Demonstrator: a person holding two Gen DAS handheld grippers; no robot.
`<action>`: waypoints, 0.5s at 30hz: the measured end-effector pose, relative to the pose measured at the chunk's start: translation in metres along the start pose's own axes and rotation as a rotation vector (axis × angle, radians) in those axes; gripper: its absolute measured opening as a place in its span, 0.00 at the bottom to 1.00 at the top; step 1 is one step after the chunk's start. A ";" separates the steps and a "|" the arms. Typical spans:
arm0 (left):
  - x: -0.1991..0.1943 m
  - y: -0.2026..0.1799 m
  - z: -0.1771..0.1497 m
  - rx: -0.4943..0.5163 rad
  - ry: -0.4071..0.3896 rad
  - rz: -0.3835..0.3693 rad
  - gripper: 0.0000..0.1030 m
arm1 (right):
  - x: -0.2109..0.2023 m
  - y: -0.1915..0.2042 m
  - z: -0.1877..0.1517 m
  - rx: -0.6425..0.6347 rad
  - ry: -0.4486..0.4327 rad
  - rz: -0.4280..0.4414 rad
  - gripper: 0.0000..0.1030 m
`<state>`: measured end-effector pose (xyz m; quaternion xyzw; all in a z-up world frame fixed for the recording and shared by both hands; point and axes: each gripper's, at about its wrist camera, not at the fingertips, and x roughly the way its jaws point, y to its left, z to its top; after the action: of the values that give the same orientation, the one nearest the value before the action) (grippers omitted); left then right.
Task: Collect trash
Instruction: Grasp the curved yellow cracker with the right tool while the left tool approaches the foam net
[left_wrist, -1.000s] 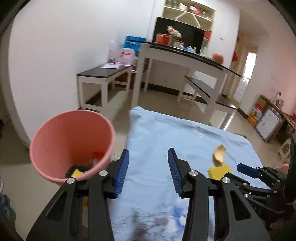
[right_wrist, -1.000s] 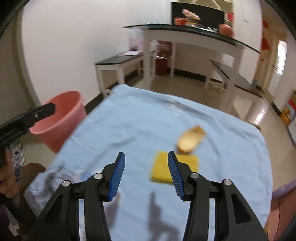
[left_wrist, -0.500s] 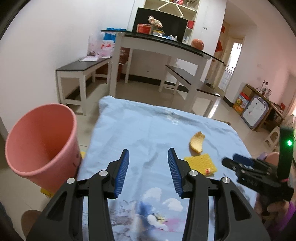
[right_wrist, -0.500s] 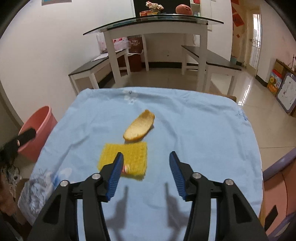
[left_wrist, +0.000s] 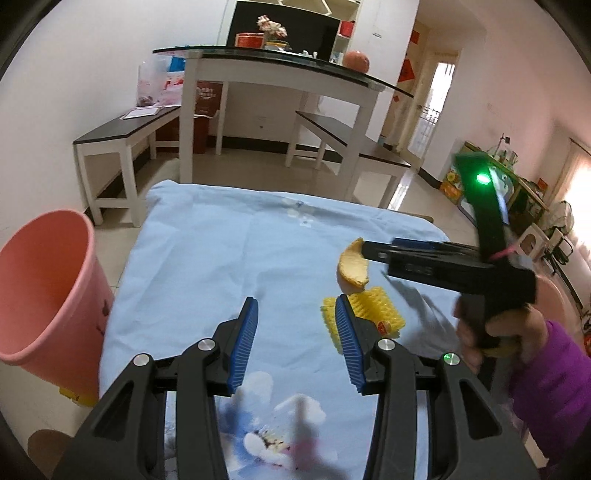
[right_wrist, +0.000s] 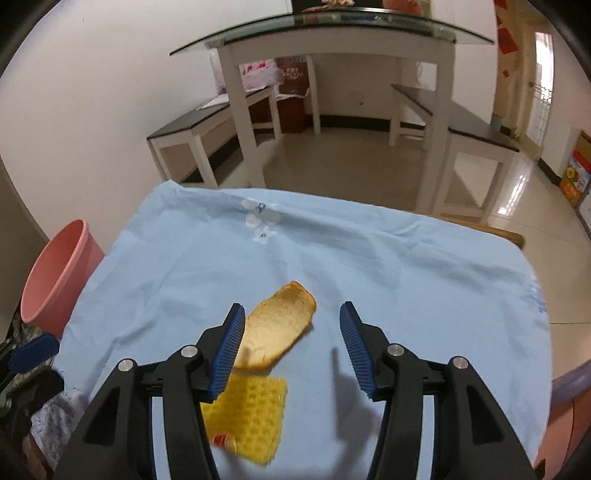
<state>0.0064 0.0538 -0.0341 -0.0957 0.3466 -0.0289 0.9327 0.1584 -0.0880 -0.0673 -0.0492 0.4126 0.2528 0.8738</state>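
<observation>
An orange fruit peel (right_wrist: 279, 328) lies on the light blue tablecloth (right_wrist: 388, 266); it also shows in the left wrist view (left_wrist: 352, 267). A yellow foam net (right_wrist: 251, 417) with a small red sticker lies just in front of it, also in the left wrist view (left_wrist: 373, 314). My right gripper (right_wrist: 291, 345) is open just above the peel, which sits by its left finger. It shows from the side in the left wrist view (left_wrist: 373, 247). My left gripper (left_wrist: 297, 341) is open and empty over the cloth, left of the net. A pink bin (left_wrist: 40, 299) stands left of the table.
The pink bin also shows in the right wrist view (right_wrist: 55, 273). Behind the table stand a glass-topped white table (left_wrist: 280, 62) and two dark-topped benches (left_wrist: 125, 133). A pink chair edge (right_wrist: 569, 417) sits at the right. Tiled floor lies beyond.
My left gripper swung from above the bin to over the cloth. My right gripper moved forward and down from the foam net to over the peel. Both stayed open.
</observation>
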 end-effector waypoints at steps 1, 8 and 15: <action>0.003 -0.001 0.000 0.003 0.005 -0.001 0.43 | 0.006 0.000 0.002 -0.003 0.009 0.006 0.51; 0.025 -0.017 -0.005 0.042 0.063 -0.032 0.43 | 0.033 -0.009 0.006 0.016 0.060 0.021 0.13; 0.046 -0.037 -0.013 0.100 0.124 -0.070 0.43 | -0.003 -0.017 -0.002 0.074 -0.040 0.049 0.04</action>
<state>0.0328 0.0095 -0.0658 -0.0591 0.3983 -0.0844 0.9114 0.1636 -0.1040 -0.0686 -0.0017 0.4053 0.2597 0.8765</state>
